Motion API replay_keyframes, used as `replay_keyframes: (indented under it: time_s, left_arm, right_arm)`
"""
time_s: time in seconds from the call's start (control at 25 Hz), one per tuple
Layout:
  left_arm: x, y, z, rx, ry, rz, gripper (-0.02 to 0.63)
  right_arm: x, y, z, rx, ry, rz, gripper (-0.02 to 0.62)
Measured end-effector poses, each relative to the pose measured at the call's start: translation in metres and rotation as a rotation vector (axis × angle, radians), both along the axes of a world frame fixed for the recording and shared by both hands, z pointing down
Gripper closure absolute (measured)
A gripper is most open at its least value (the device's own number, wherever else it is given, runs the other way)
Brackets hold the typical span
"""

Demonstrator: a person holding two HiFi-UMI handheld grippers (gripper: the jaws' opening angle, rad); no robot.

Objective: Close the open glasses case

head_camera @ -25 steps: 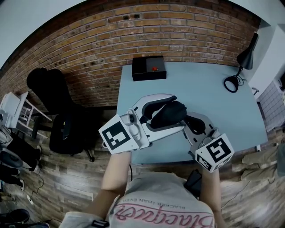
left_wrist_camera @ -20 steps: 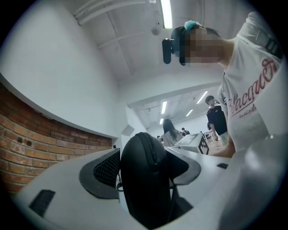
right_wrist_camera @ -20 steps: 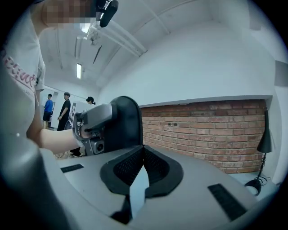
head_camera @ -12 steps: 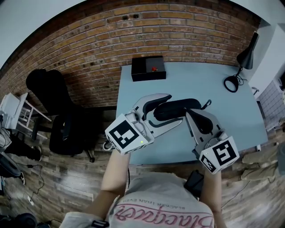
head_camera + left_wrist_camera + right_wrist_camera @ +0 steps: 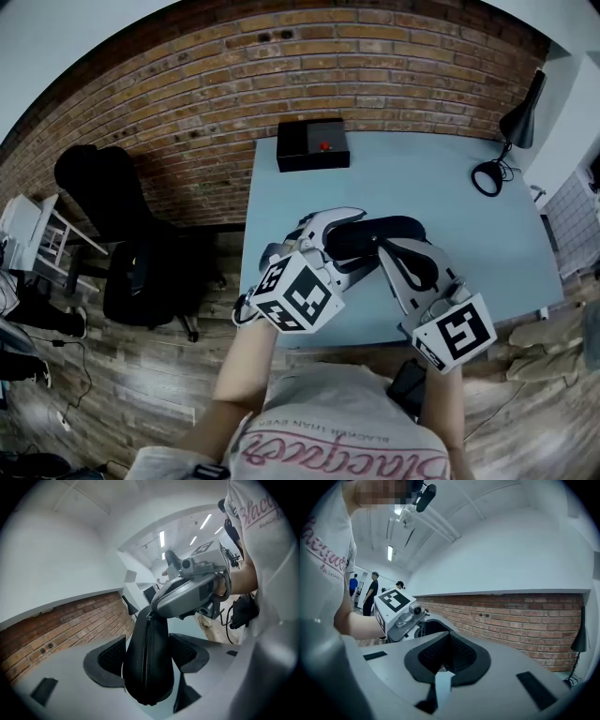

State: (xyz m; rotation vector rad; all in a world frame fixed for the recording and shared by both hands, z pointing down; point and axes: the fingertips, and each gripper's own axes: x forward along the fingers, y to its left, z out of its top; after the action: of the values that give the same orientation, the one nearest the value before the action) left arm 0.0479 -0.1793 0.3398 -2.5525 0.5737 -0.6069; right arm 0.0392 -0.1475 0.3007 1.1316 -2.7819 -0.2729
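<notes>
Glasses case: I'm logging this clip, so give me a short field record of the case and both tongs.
glasses case: black, zip line looks shut along the visible side
left tongs: clamped on the case's sides
right tongs: shut, nothing visible between them
surface: light blue table beneath

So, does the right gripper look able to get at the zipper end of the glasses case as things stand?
Probably yes: the right gripper sits at the far end of the glasses case, where its zipper line ends, with nothing between, while the left gripper clamps the near end.
</notes>
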Motion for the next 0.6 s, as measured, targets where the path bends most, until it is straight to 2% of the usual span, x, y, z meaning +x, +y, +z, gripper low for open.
replay_keyframes:
  time_s: [0.36,0.6]
  left_arm:
    - [-0.001,-0.008,0.031,0.038,-0.207,-0.052,0.311]
    - [-0.003,-0.014,0.035,0.003,-0.202,-0.102,0.325]
  right_arm:
    - [-0.012,0.007,0.005,-0.013,0.019,-0.056,0.575]
    - [-0.009,-0.001,0.005,0.001,0.054,0.004,0.575]
